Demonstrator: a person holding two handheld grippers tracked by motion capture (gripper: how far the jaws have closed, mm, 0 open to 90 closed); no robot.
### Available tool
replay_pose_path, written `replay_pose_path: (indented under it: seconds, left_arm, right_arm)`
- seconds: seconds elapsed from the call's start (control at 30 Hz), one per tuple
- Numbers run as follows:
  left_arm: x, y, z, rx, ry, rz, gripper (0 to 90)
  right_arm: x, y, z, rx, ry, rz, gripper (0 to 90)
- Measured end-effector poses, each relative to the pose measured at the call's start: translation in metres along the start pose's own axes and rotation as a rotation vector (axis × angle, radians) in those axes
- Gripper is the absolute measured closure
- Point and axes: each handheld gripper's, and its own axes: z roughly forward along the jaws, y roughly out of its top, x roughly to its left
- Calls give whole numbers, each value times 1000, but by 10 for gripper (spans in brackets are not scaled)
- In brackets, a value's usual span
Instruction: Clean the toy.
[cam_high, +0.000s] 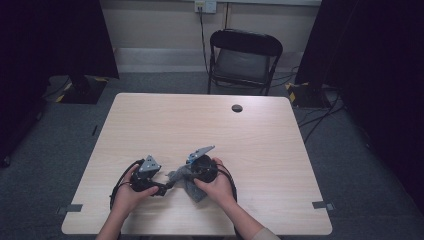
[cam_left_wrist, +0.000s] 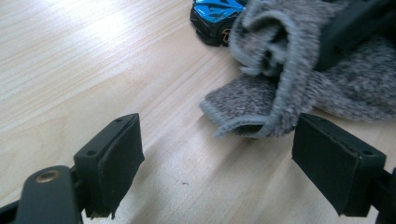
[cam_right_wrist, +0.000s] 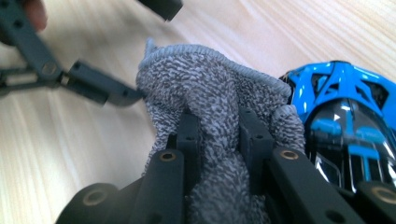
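The right claw is pinching the grey sock near the tabletop's front edge while the left claw is standing spread, so the cuff may be slipping past it.

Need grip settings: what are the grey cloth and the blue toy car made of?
Grey cloth: looks like soft looped terry or knit, matte, stitched hem. Blue toy car: probably hard glossy plastic; highlights gleam on its shell.
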Motion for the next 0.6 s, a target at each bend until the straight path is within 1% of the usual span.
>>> replay_pose_path:
  seconds: [0.03,0.17,0.27,0.37,0.43,0.47,0.53,0.57,0.6]
  left_arm:
    - [0,0,1,-1,1,0,156]
    - [-1,0,2,6,-1,2,155]
    - [-1,1,2,6,0,12,154]
    - [-1,1,2,4,-3,8,154]
    - [-1,0,2,10,0,15,154]
    - [-1,0,3,9,-2,8,154]
    - [0,-1,3,7,0,3,154]
    - [0,-1,3,8,3,7,154]
    - [0,-1,3,8,5,7,154]
  right_arm:
    - [1,-2,-2,2,-3,-11,743]
    - [1,-9,-8,3,-4,-29,744]
    - [0,-10,-9,7,-1,-30,744]
    - [1,-11,-10,10,-3,-35,744]
    - [2,-12,-12,12,-3,-37,743]
    - [2,-12,-14,19,-3,-36,744]
    - [4,-12,-16,4,5,-30,743]
    - [4,-11,-17,-6,11,-29,742]
    - [4,-8,-19,-26,12,-29,741]
